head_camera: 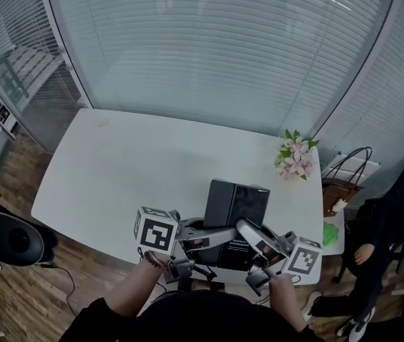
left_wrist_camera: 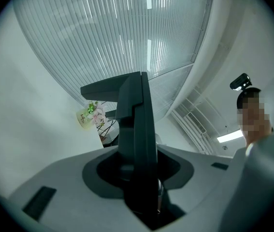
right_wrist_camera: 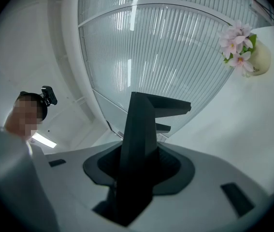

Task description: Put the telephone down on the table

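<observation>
Jaws of the left gripper [head_camera: 200, 238] and right gripper [head_camera: 269, 252] each stand part-closed, clamped on opposite sides of the telephone [head_camera: 239, 202]. It hangs between them at the near edge of the white table [head_camera: 130, 169], screen upright. Whether its base touches the table cannot be told. Flowers [head_camera: 296, 155] stand at the far right corner.

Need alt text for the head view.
The left claw and right claw grip a black telephone between them at the near edge of a white table. Pink flowers stand at its far right corner.
</observation>
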